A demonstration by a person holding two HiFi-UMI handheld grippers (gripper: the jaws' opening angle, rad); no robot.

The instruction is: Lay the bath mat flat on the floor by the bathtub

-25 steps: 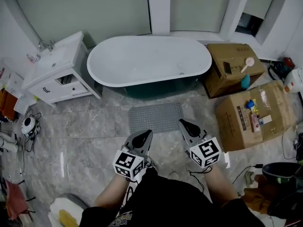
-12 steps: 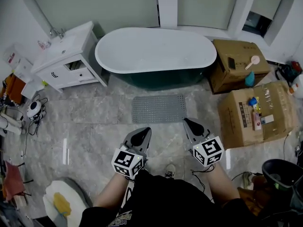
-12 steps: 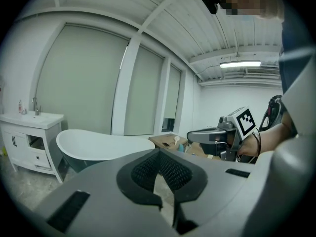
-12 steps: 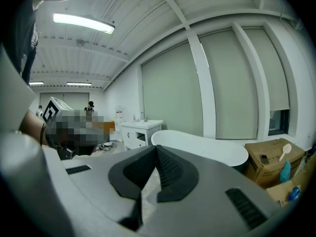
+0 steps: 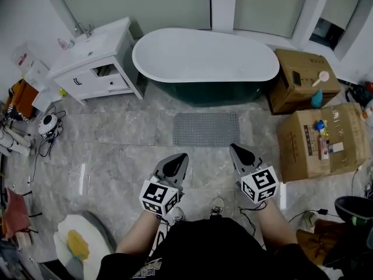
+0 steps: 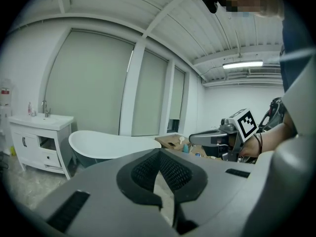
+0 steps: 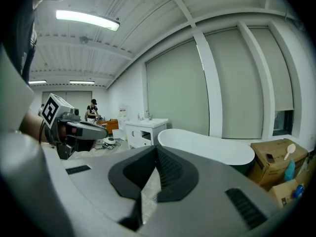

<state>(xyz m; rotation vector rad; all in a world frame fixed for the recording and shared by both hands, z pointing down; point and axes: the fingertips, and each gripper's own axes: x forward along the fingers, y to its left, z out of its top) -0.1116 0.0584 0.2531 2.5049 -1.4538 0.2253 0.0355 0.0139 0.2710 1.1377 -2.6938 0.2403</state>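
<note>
Left hand-held gripper (image 5: pixel 180 158) and right hand-held gripper (image 5: pixel 235 149), jaws fully closed on nothing, well apart from white oval bathtub (image 5: pixel 204 56); grey rectangular perforated bath mat (image 5: pixel 206 129) lies flat on grey marble floor (image 5: pixel 116 156) just beside the bathtub.

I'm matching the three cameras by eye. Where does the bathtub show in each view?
Head view: the bathtub lies top centre, its long side across the picture.
Left gripper view: the bathtub is left of centre, at mid height.
Right gripper view: the bathtub is right of centre, at mid height.
Shared landmark: the white sink cabinet, at the tub's left end in all three.
</note>
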